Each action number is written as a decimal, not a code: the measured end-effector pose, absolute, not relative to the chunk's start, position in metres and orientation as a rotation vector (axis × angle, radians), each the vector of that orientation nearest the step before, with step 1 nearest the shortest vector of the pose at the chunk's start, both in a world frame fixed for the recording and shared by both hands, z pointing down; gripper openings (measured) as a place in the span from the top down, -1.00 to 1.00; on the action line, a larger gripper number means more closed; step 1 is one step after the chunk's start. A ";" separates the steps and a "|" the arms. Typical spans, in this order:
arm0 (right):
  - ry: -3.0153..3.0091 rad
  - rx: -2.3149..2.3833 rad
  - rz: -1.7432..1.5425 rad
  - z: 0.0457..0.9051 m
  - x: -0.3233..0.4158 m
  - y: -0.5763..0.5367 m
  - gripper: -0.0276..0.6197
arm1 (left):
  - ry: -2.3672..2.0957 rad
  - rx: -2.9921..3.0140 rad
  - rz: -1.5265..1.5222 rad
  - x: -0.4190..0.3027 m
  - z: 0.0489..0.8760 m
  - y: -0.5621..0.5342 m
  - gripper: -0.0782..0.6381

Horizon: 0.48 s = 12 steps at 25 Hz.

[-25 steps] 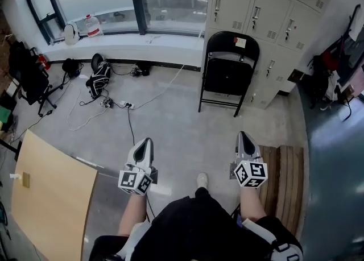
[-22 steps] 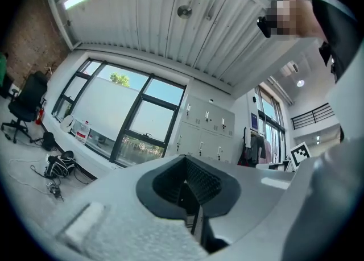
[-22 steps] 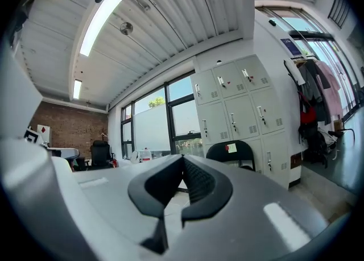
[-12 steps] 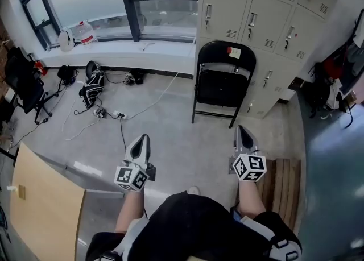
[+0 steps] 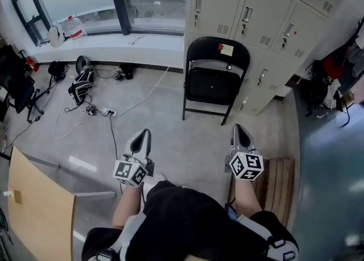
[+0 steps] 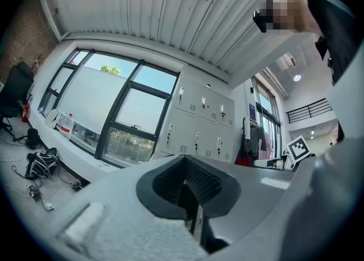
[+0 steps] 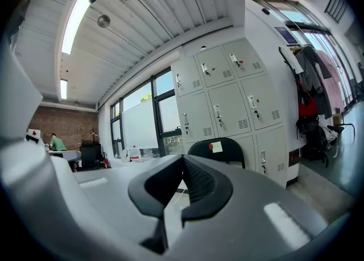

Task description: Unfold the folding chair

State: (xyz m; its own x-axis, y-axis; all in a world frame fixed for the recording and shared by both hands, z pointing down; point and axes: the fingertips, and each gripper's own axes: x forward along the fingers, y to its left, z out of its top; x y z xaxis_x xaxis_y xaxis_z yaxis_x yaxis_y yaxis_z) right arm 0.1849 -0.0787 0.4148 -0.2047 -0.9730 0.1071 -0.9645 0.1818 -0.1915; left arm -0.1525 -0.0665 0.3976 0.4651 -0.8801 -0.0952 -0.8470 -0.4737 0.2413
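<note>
A black folding chair [image 5: 215,81] stands folded upright against the beige lockers, with a small paper label on its backrest. Its rounded back [image 7: 223,150] also shows past the jaws in the right gripper view. My left gripper [image 5: 141,139] and right gripper [image 5: 239,135] are held level side by side in front of me, both shut and empty, some way short of the chair. The left gripper view [image 6: 186,185] looks toward the window and lockers; the chair is hidden behind its jaws.
Beige lockers [image 5: 250,9] line the wall behind the chair. Cables, a power strip and a black bag [image 5: 81,82] lie on the floor at left under the window sill. A wooden tabletop [image 5: 34,208] is at lower left, a slatted wooden pallet [image 5: 280,183] at my right.
I have walked closer to the chair; it and the lockers appear nearer and shifted left. Both grippers stay shut, held out in front of me.
</note>
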 end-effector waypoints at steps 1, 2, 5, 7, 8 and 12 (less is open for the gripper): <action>2.382 -1.964 -0.341 0.417 0.187 -0.084 0.90 | -1.514 2.552 -0.304 -0.151 0.399 -0.073 0.78; 2.377 -1.973 -0.344 0.418 0.189 -0.089 0.90 | -1.512 2.556 -0.302 -0.150 0.400 -0.081 0.78; 2.349 -2.004 -0.332 0.419 0.194 -0.106 0.90 | -1.489 2.579 -0.292 -0.146 0.405 -0.108 0.78; 2.330 -2.026 -0.315 0.417 0.196 -0.121 0.90 | -1.465 2.607 -0.294 -0.141 0.405 -0.130 0.78; 2.321 -2.037 -0.305 0.416 0.196 -0.130 0.90 | -1.451 2.622 -0.302 -0.139 0.403 -0.143 0.78; 2.288 -2.070 -0.269 0.408 0.194 -0.169 0.90 | -1.390 2.669 -0.337 -0.133 0.395 -0.196 0.78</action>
State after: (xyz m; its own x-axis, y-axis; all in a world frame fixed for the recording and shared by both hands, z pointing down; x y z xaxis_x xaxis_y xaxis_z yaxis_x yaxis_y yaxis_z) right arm 0.1937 -0.1687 0.4079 -0.1062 -0.9909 0.0832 -0.9831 0.0920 -0.1582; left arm -0.1327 -0.1955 0.3946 0.5552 -0.8193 -0.1433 -0.7940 -0.5734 0.2021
